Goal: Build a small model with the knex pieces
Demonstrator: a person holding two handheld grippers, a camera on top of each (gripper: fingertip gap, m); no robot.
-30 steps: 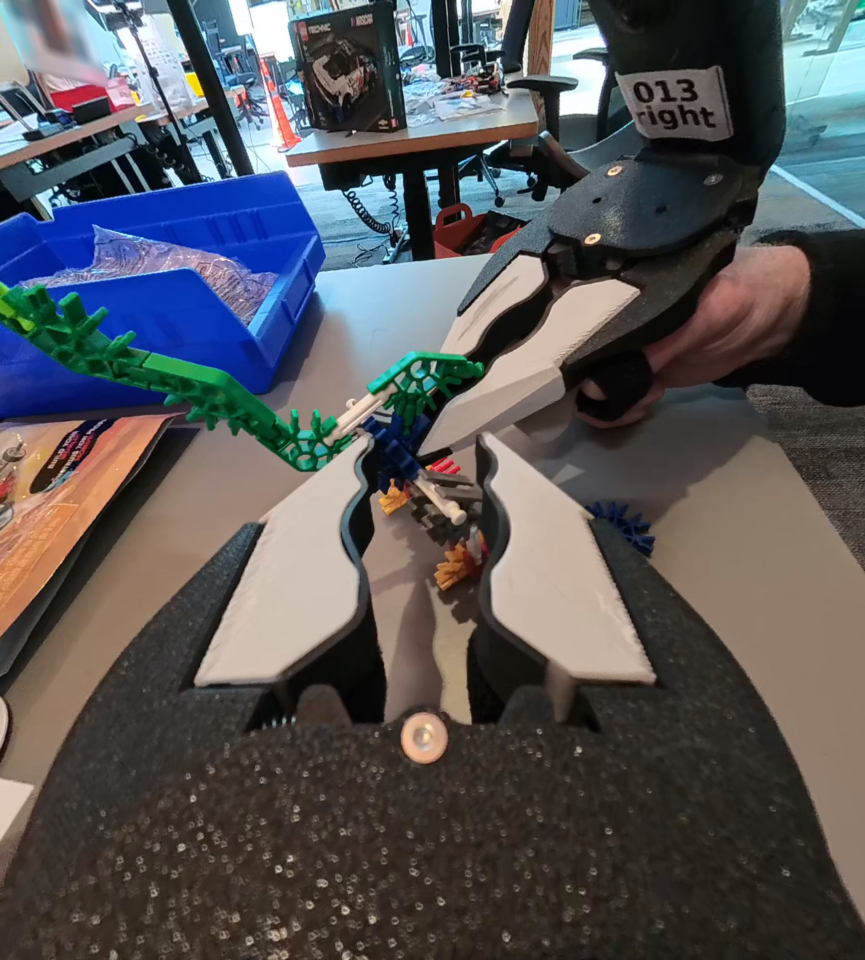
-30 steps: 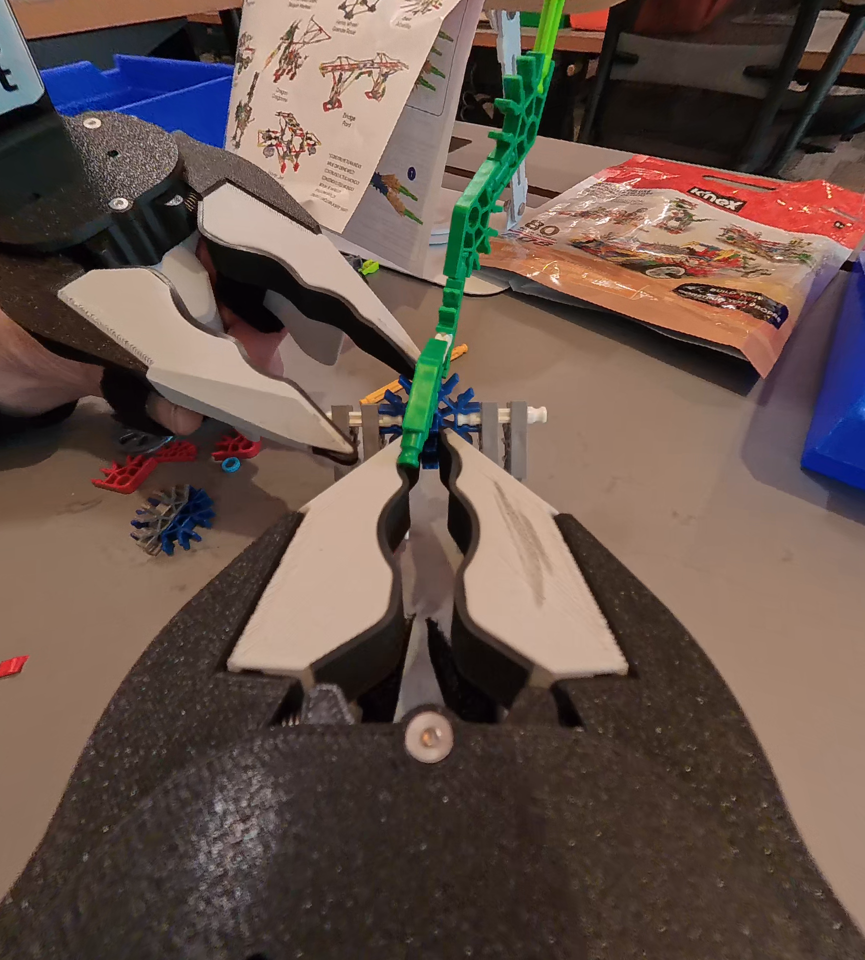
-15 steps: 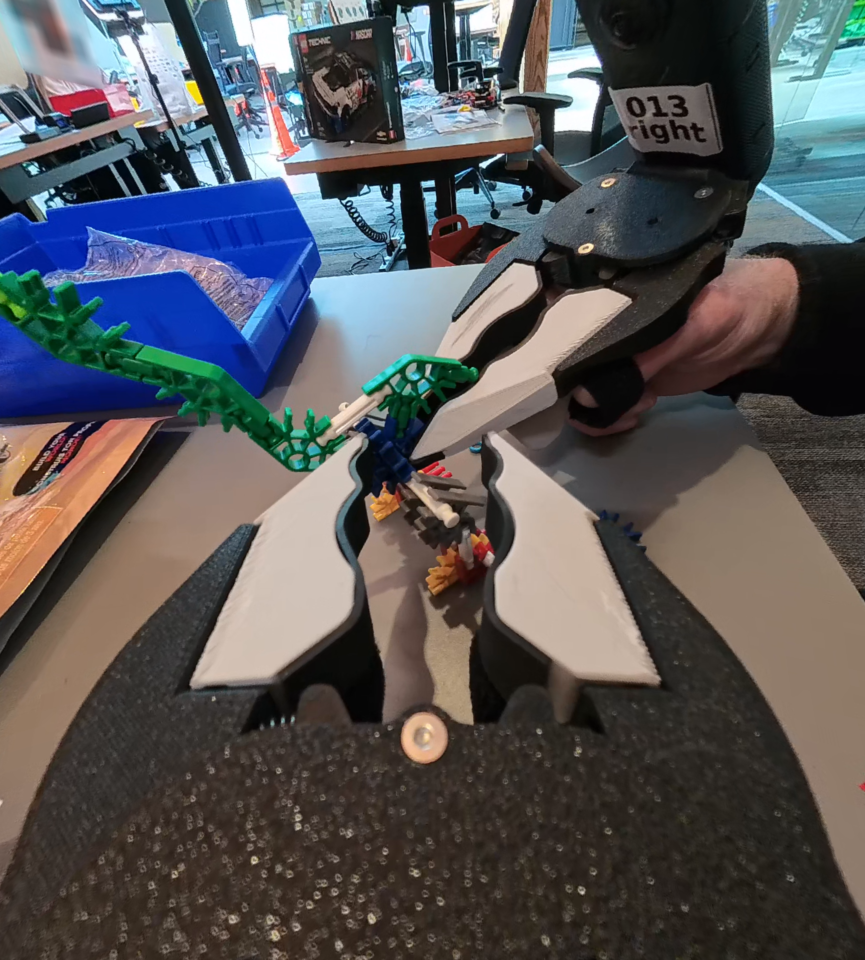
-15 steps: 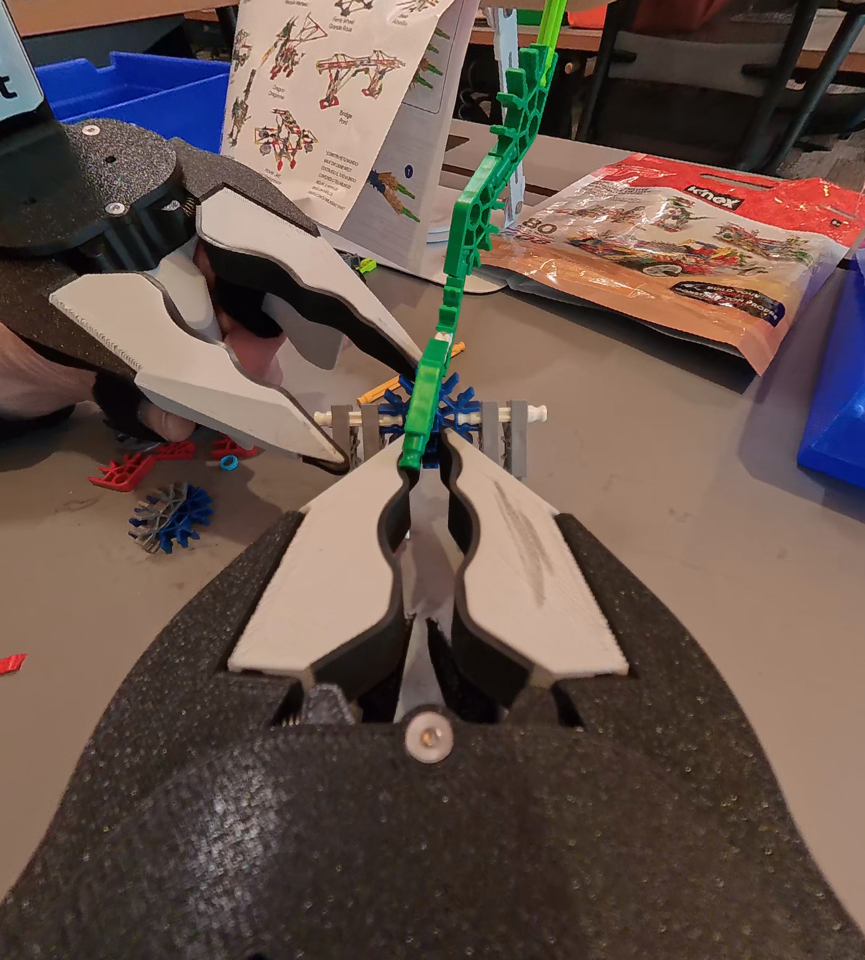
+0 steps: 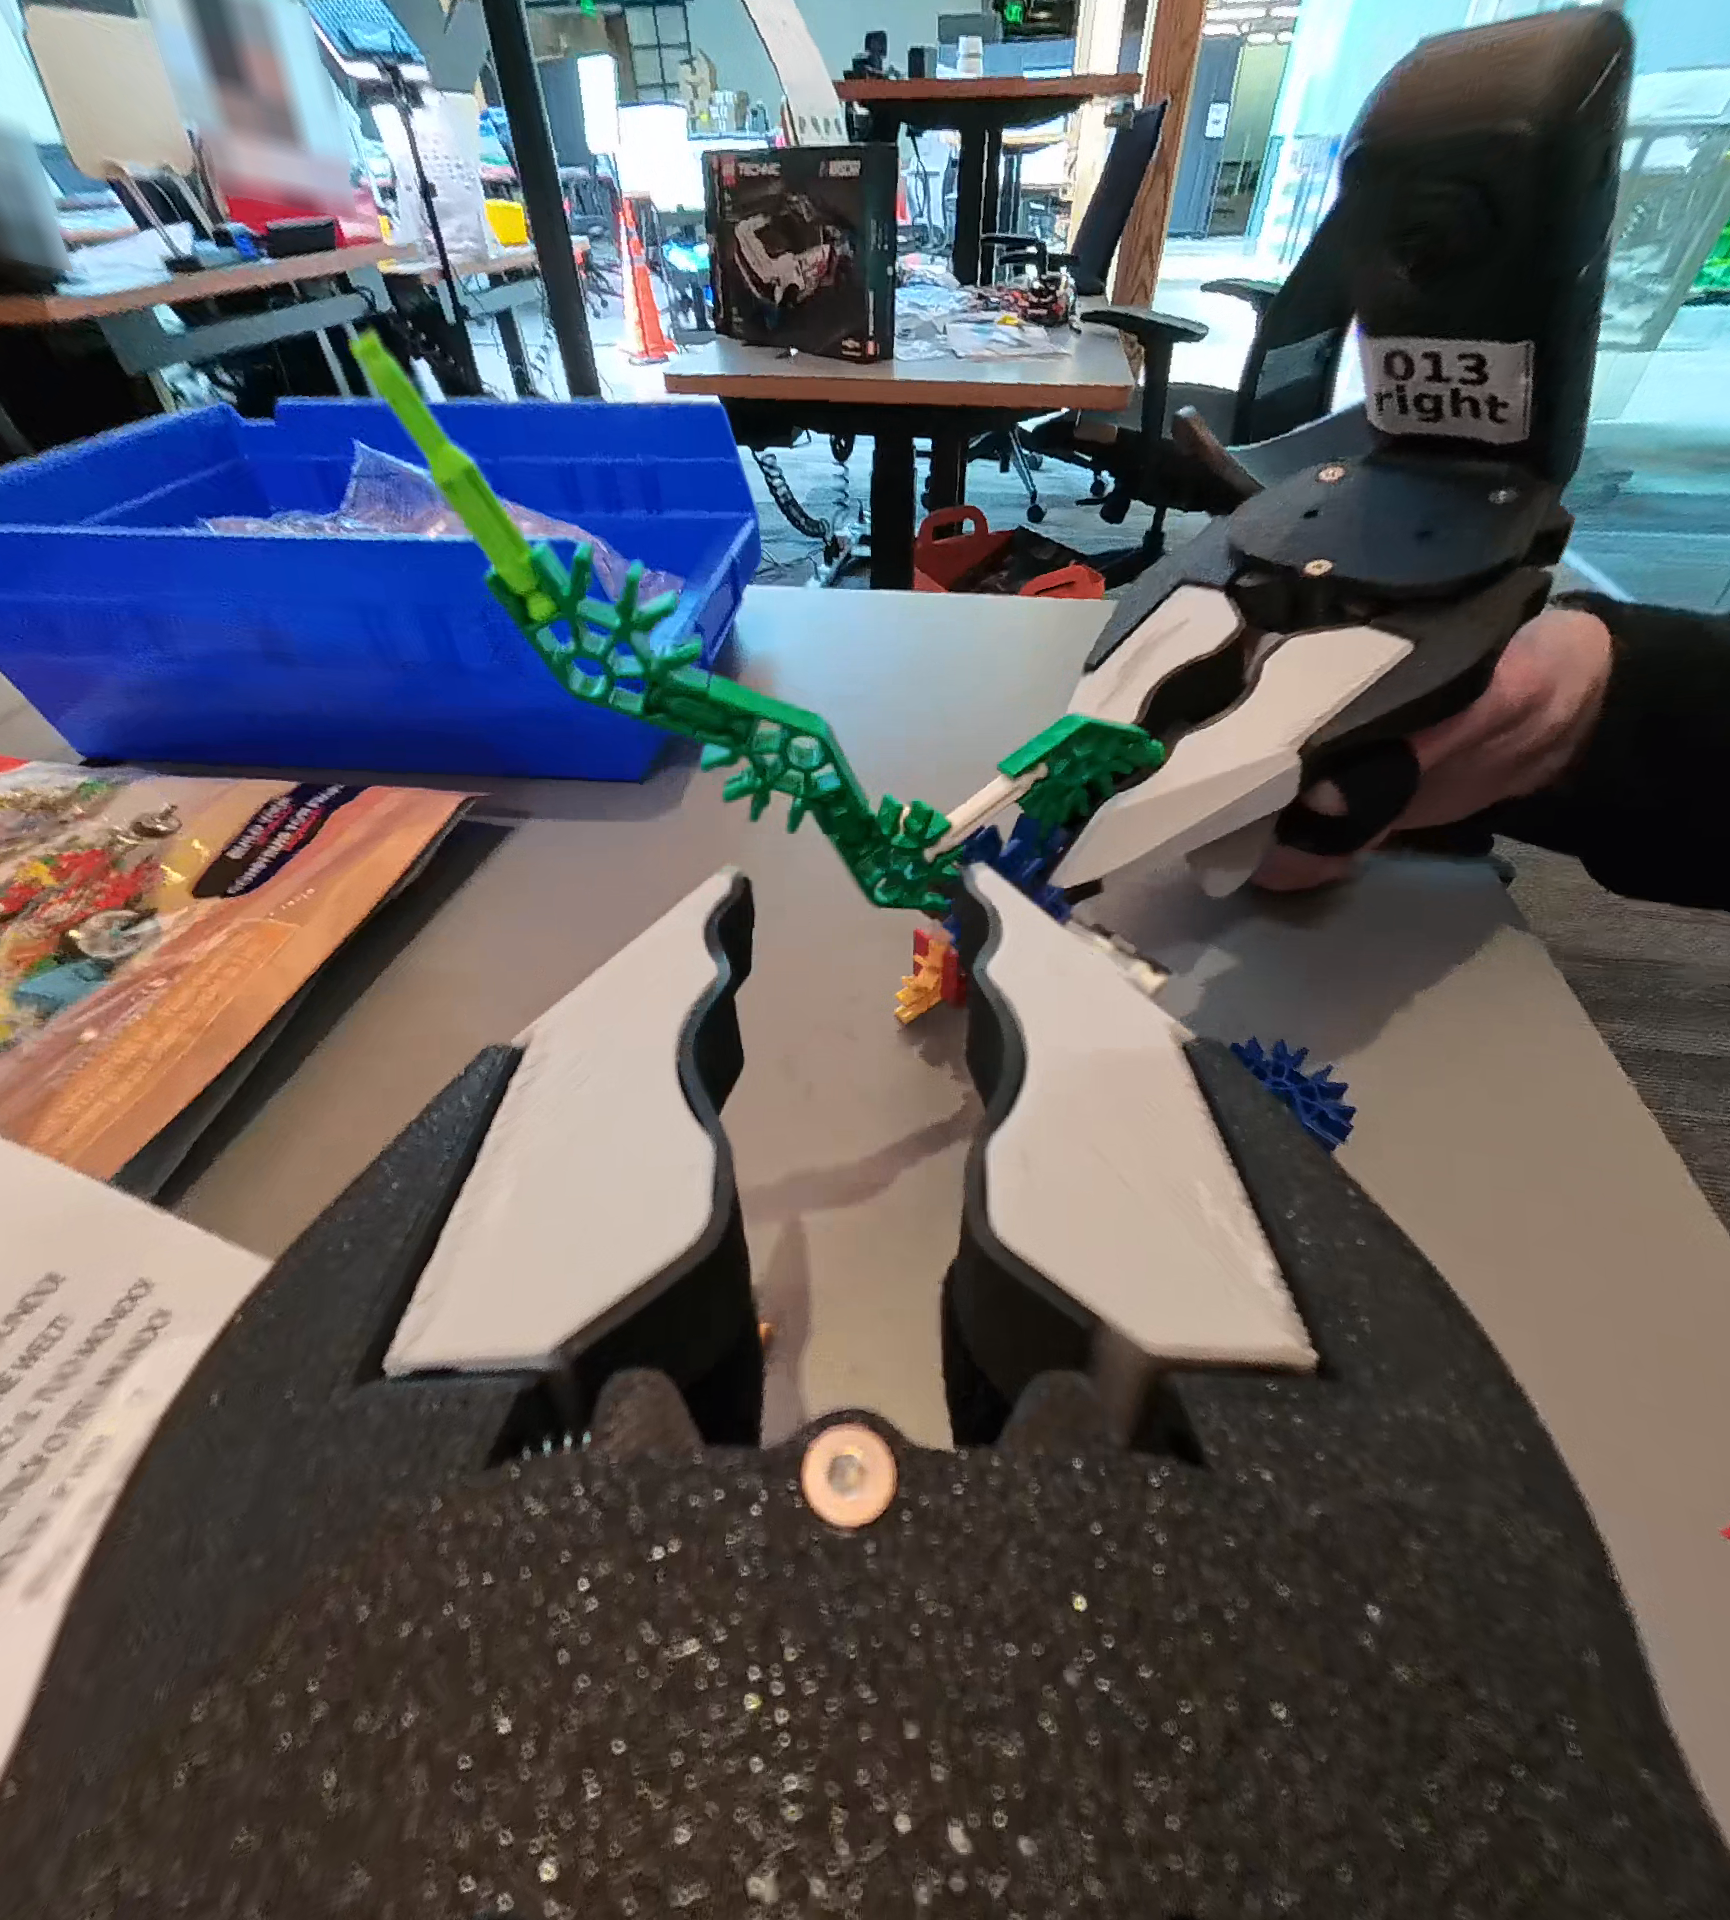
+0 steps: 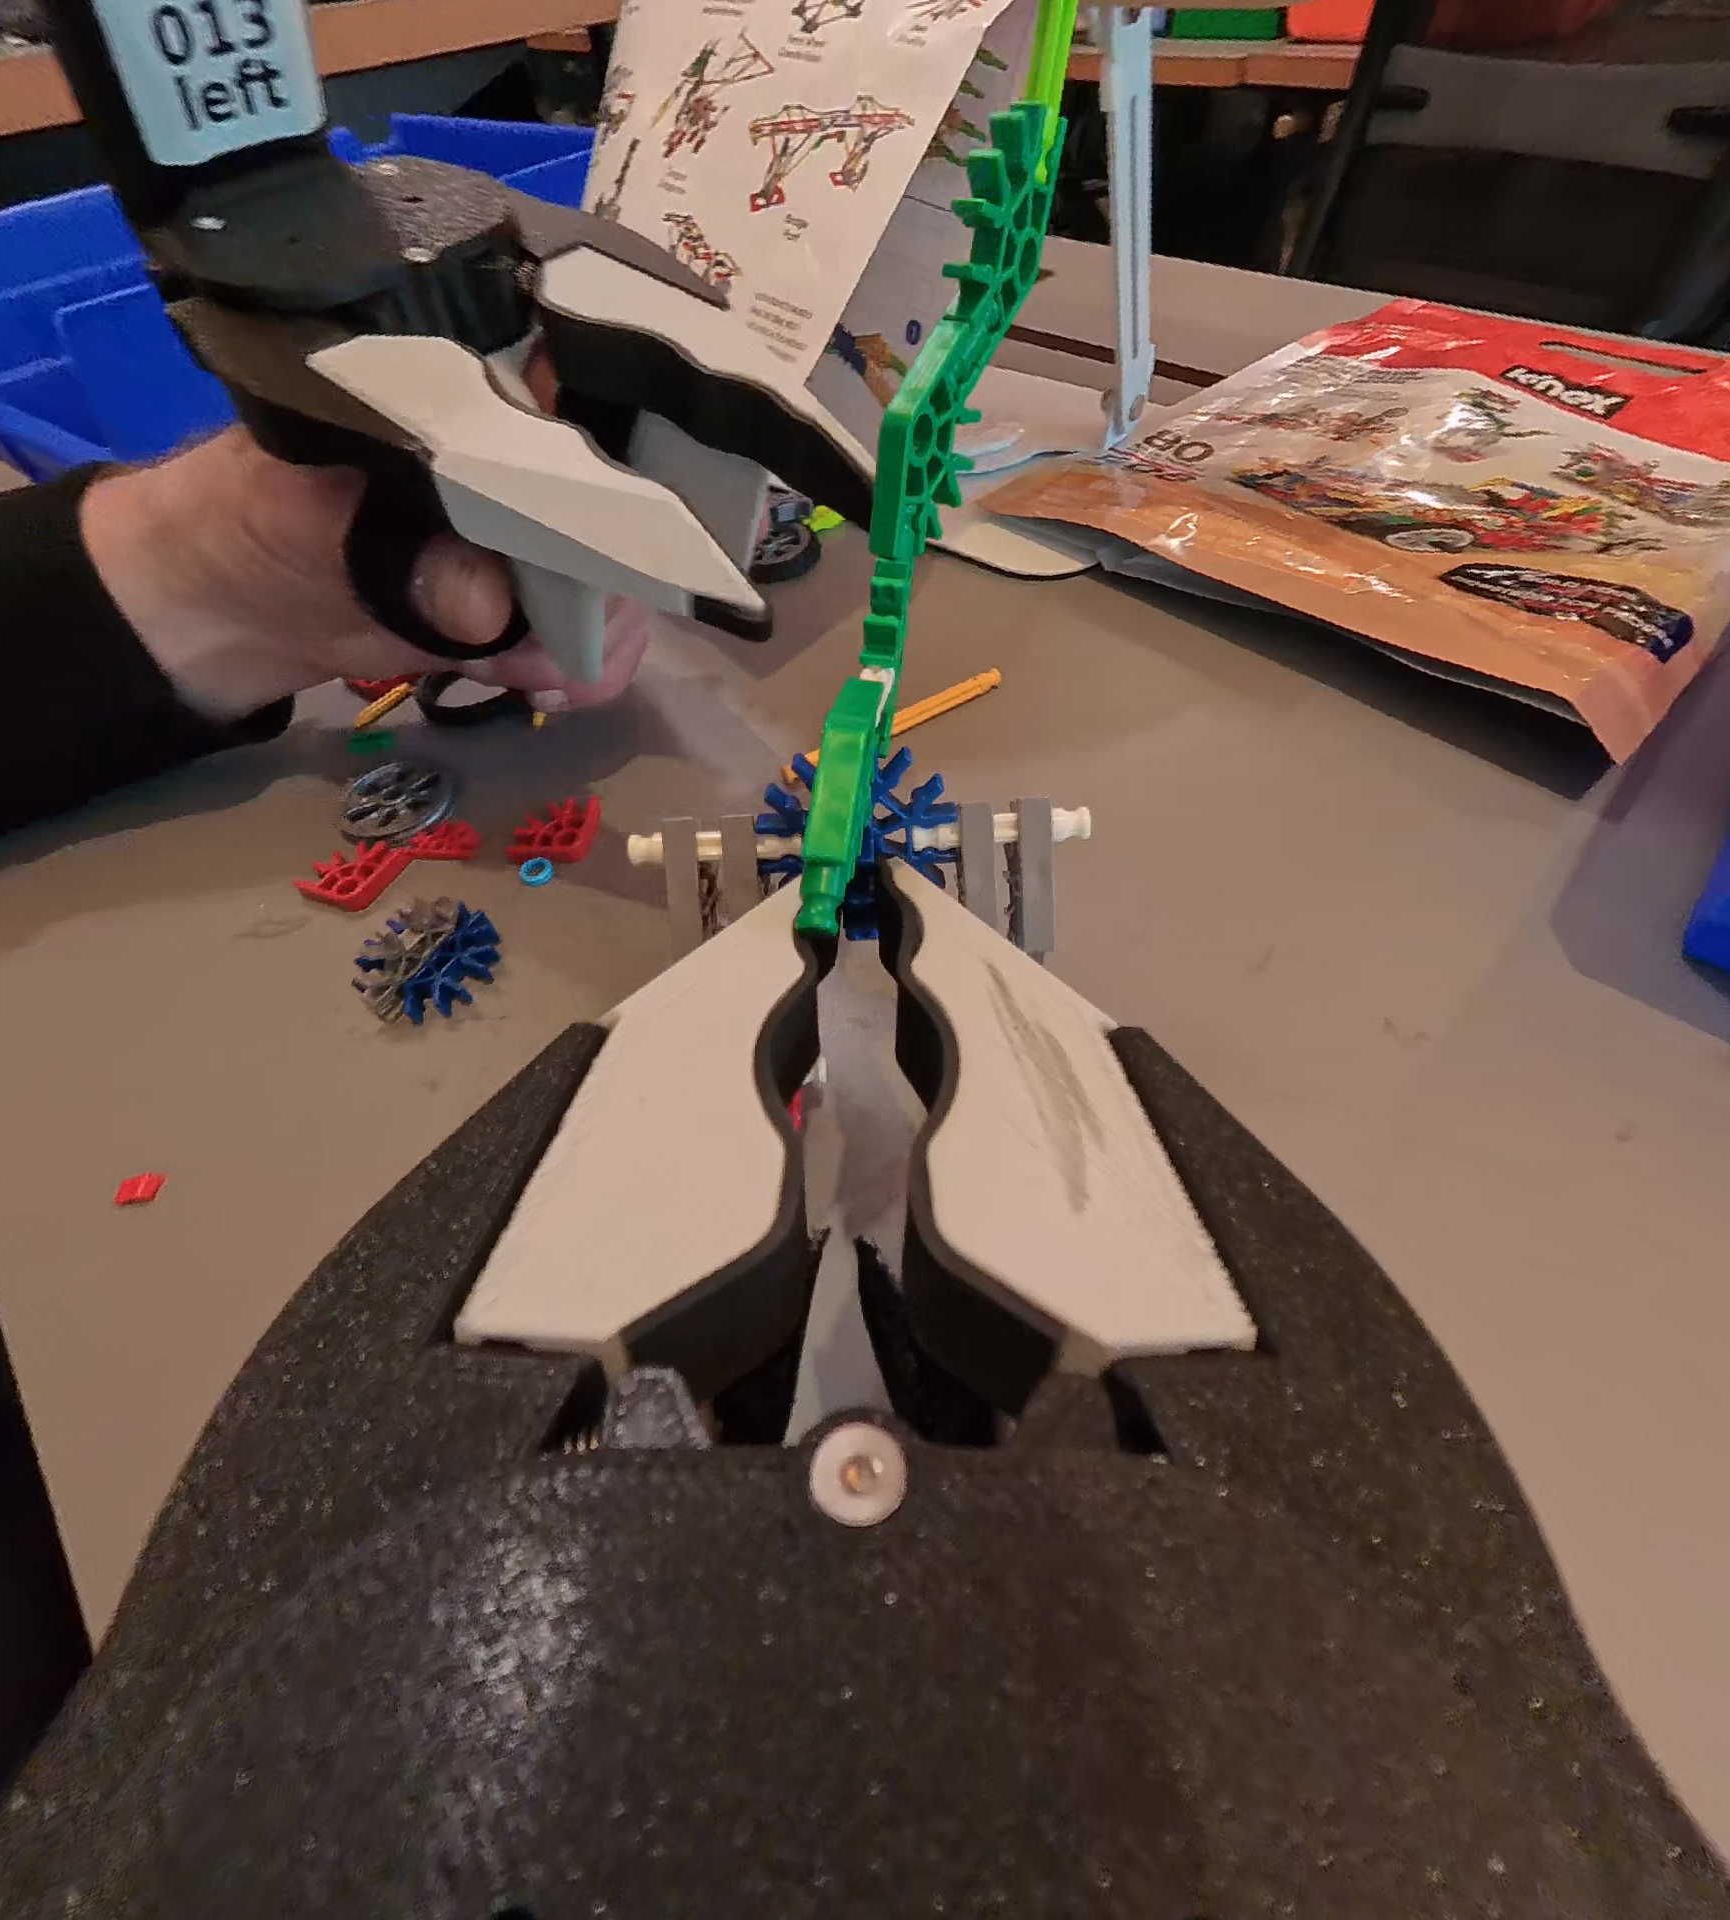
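While the left gripper [image 5: 856,904] sits with fingers well apart and nothing between them, its right fingertip just beside the green connector chain [image 5: 788,758], the left wrist view shows the right gripper [image 5: 1115,805] pinching the chain's near end, apparently to keep the model steady above the grey table [image 5: 1463,1195]. From the right wrist view, the right gripper [image 6: 845,914] is clamped on the green chain [image 6: 928,416] in front of a white axle [image 6: 1048,826] with blue hubs, chain rising toward the toy bag [image 6: 1412,488], left gripper [image 6: 747,613] spread, empty, clear of it.

likely office-lab: desks [image 5: 902,369], swivel chairs [image 5: 1141,343]
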